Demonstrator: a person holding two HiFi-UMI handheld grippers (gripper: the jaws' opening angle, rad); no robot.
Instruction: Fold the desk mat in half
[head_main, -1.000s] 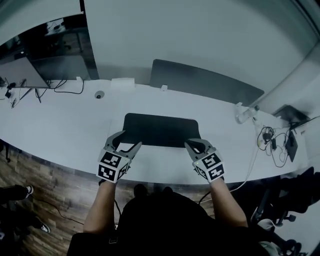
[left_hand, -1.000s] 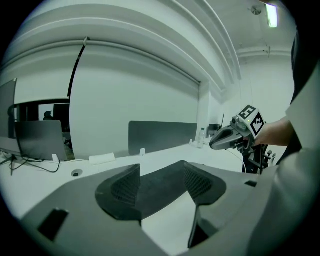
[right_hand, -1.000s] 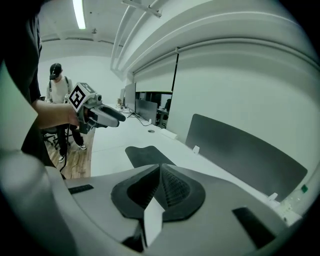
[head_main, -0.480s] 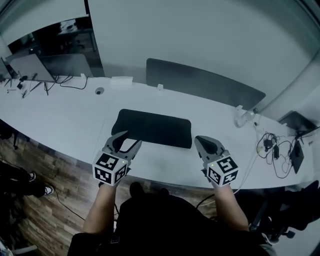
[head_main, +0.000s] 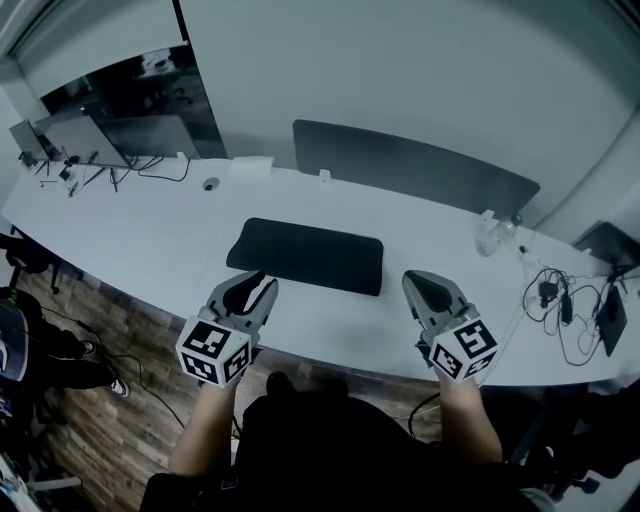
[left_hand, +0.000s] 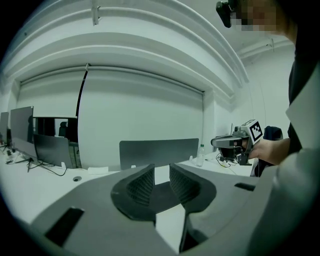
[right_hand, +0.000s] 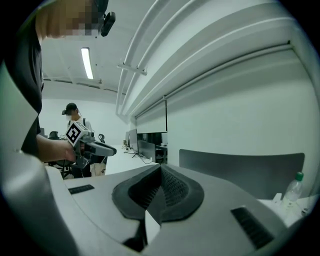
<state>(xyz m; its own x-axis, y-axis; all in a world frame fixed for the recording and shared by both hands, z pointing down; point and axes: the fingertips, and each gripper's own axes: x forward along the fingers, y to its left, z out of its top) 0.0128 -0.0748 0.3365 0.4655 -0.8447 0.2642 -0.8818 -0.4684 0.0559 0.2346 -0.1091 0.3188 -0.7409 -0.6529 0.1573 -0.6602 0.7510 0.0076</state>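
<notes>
Our left claw (head_main: 257, 284) is narrowing. Its jaws have just been closing from a wide spread to a slim gap, and its own view is showing nothing between the ribbed pads except bare desk (head_main: 150, 245) and the dark mat (head_main: 305, 255) beyond. Our right claw (head_main: 421, 281) is sitting fully closed, pads pressed together on nothing. A second ago we were holding both claws right at the near corners of the mat. Now we are drawing them back toward us and lifting them, so both are hanging over the near strip of the desk, clear of the mat. The left one is sitting by the mat's near left corner, and the right one is out past its near right corner. The mat is lying flat in the middle of the desk, in front of the grey panel (head_main: 410, 165) at the far side, with neither claw touching it. We are reading this as a release and retreat rather than a reach. Whether the mat is already doubled over we cannot tell from this height, though its tidy outline and our empty claws are suggesting the fold is done. We are keeping both claws pointing away from us, tipped slightly downward, side by side and well apart.
</notes>
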